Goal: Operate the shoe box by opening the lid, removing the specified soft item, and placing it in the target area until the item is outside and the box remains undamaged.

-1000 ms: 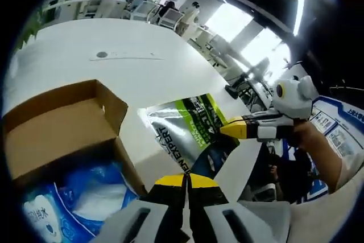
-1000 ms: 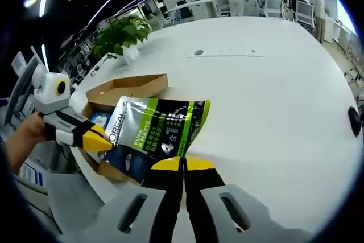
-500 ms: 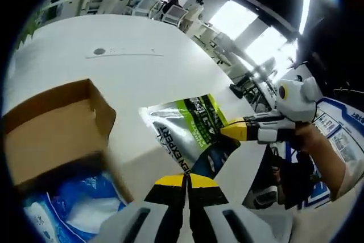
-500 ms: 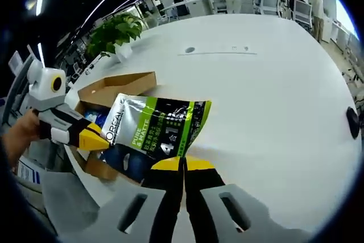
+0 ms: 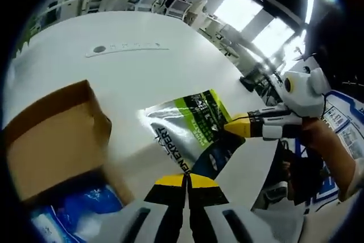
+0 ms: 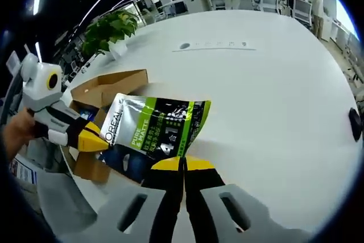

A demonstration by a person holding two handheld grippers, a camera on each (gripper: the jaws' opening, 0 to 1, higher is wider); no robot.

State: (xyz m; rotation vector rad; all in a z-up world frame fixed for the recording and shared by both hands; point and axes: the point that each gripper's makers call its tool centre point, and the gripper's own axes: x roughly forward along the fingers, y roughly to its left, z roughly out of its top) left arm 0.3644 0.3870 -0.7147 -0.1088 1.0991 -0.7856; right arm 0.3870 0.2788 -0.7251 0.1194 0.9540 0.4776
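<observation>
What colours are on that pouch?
Silver, green and black on the pouch, clearest in the right gripper view.

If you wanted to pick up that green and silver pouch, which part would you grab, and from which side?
Grab a flat sealed edge, coming in level with the pouch, since it is thin and floppy. Here the right claw is shut on its bottom edge and the left claw pinches a side corner, keeping it spread out above the white table, beside the open cardboard box.

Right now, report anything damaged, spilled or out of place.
Nothing stands out. The pouch hangs intact above the white table, pinched by the left gripper and the right gripper. The shoe box sits open with no visible tears, a blue pack inside.
</observation>
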